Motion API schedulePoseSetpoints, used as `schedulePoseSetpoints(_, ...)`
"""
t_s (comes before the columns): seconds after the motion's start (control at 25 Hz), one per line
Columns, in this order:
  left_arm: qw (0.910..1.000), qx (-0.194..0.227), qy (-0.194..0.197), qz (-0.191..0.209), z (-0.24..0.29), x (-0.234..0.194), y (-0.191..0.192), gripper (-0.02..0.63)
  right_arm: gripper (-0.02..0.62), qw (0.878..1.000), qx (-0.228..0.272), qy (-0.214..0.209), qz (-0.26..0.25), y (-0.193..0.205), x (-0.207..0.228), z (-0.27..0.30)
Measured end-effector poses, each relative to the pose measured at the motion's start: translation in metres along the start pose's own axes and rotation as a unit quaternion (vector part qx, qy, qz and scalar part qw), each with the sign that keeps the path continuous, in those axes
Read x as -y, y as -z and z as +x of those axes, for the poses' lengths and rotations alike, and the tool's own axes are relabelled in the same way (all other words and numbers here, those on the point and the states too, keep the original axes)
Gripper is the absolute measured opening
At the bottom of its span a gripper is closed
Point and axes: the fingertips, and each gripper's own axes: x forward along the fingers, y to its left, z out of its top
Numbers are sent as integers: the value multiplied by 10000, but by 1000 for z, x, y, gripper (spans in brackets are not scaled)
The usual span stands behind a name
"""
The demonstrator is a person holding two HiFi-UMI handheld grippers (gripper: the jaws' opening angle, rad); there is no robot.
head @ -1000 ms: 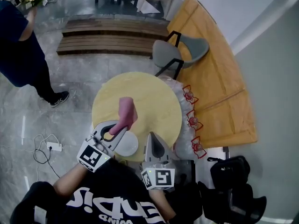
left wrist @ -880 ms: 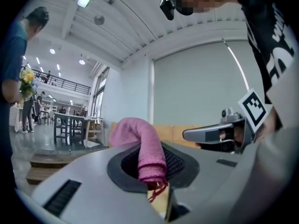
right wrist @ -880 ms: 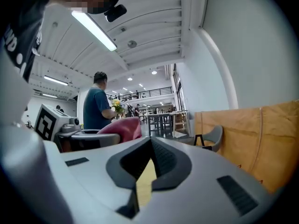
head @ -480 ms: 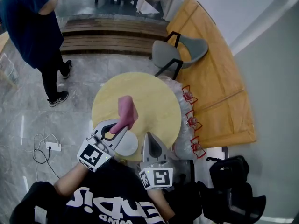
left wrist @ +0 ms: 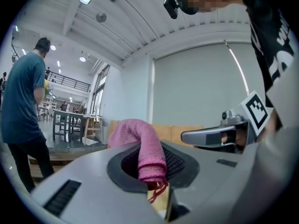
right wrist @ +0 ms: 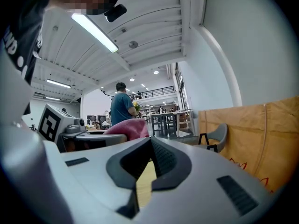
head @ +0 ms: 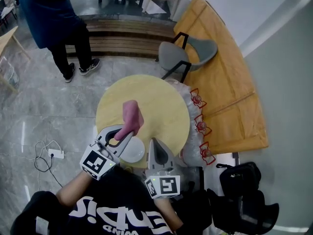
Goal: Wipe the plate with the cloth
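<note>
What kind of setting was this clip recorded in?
Likely an indoor cafe-style hall: a round wooden table with a grey chair, polished stone floor, and more tables and chairs beyond, under a railed upper level.

Plate [head: 136, 152] part-hidden under left gripper [head: 126, 132] (bystander [head: 51, 13] cropped at top).

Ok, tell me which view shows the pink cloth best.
The left gripper view: the cloth fills the middle, pinched in the left tool. The head view shows it small, sticking out over the table. The right gripper view catches only its top.
</note>
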Motion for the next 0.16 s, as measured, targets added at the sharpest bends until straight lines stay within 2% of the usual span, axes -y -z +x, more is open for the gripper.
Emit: schedulePoseSetpoints(0.16,10000,-51,-8,-57,0,-1,1,52,21,10000,10,-81,-4,0,-3,2)
